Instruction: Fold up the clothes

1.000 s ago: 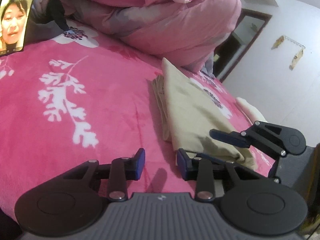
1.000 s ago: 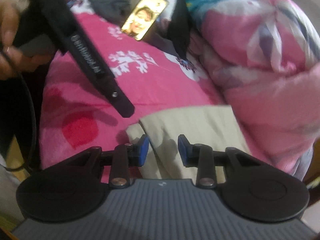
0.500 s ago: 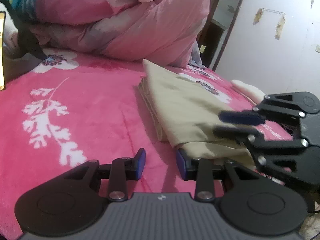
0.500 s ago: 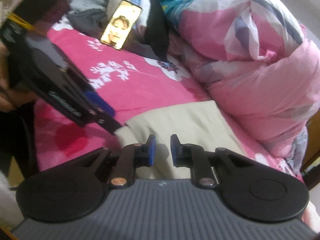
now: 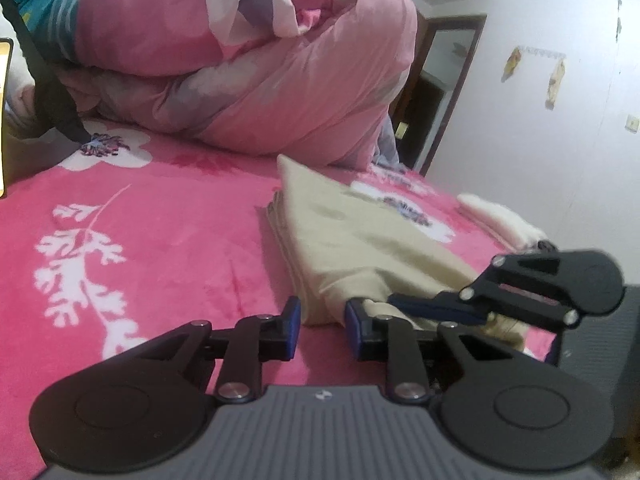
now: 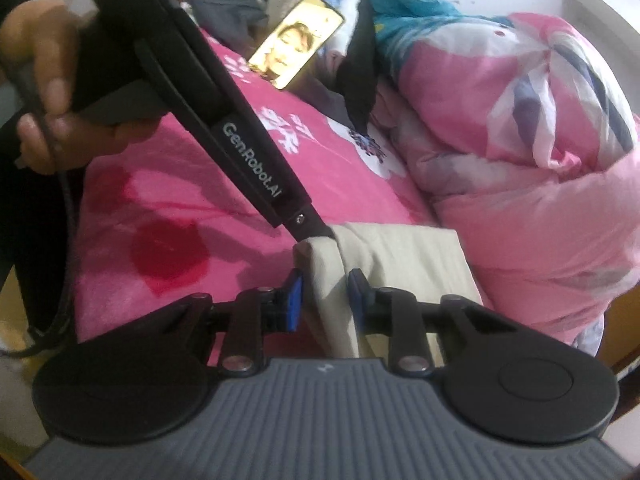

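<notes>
You are far along with this fold: the beige garment (image 5: 360,240) already lies as a flat, stacked bundle of several layers on the pink floral blanket (image 5: 160,208), near the bed's front edge, with the rolled pink duvet (image 5: 248,80) just behind it. What looks left is the last handling of the near end, by my judgement one more fold or a squaring-up. Your left gripper (image 5: 320,322) has its jaws apart, the near corner of the cloth just in front of the gap and nothing held. Your right gripper (image 6: 322,298) also stands apart, with a raised fold of the garment's near corner between the fingers but not pinched. The cloth looks soft and thin, its top smooth, its left edge showing neat layers, while the near corner is bunched and lifted. A phone (image 6: 298,40) leans at the bed's far end.
</notes>
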`<state>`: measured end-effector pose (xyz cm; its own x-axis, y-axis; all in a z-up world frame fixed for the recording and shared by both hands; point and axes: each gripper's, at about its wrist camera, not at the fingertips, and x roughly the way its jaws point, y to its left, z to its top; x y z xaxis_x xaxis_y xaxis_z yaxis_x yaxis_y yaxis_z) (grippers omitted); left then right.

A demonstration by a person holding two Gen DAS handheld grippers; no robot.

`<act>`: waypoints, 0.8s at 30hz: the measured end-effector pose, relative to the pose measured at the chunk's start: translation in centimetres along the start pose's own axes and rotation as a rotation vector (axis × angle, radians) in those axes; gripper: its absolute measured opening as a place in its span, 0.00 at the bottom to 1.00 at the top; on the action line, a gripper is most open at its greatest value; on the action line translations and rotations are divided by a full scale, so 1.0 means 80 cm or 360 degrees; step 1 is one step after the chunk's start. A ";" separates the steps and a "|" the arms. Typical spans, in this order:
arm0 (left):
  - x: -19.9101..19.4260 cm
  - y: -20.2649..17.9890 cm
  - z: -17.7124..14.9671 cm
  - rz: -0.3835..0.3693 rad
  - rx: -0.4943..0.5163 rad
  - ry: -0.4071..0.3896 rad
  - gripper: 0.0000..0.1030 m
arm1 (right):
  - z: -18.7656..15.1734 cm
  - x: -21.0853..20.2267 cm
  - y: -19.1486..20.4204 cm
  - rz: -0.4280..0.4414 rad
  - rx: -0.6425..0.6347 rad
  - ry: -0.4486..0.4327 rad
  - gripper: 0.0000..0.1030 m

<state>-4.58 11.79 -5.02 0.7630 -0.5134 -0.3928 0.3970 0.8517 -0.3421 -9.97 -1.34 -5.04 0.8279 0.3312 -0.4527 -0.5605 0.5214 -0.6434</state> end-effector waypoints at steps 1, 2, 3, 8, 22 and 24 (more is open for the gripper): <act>0.001 0.001 0.001 -0.0013 -0.0021 -0.0007 0.18 | -0.001 0.002 0.000 -0.0021 0.0019 -0.0004 0.21; 0.001 0.000 0.001 -0.0017 -0.0033 -0.0013 0.10 | -0.001 0.002 0.000 -0.0048 0.0035 -0.0010 0.17; 0.001 -0.001 0.001 -0.0013 -0.0035 -0.0019 0.06 | -0.001 0.003 -0.001 -0.0075 0.0051 -0.0017 0.11; -0.005 -0.008 0.001 0.0025 -0.0038 -0.0058 0.02 | -0.001 -0.007 -0.011 -0.0166 0.0166 -0.0042 0.02; -0.022 -0.013 0.002 0.0076 -0.0138 -0.0182 0.02 | -0.003 0.007 0.000 -0.0189 0.0183 -0.0114 0.02; -0.024 -0.013 0.001 0.0092 -0.0143 -0.0198 0.02 | -0.001 0.011 -0.002 -0.0228 0.0215 -0.0133 0.02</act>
<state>-6.42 11.92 -3.84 0.8426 -0.4423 -0.3072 0.3076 0.8636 -0.3995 -9.16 -1.21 -5.39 0.9010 0.3074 -0.3061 -0.4335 0.6667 -0.6063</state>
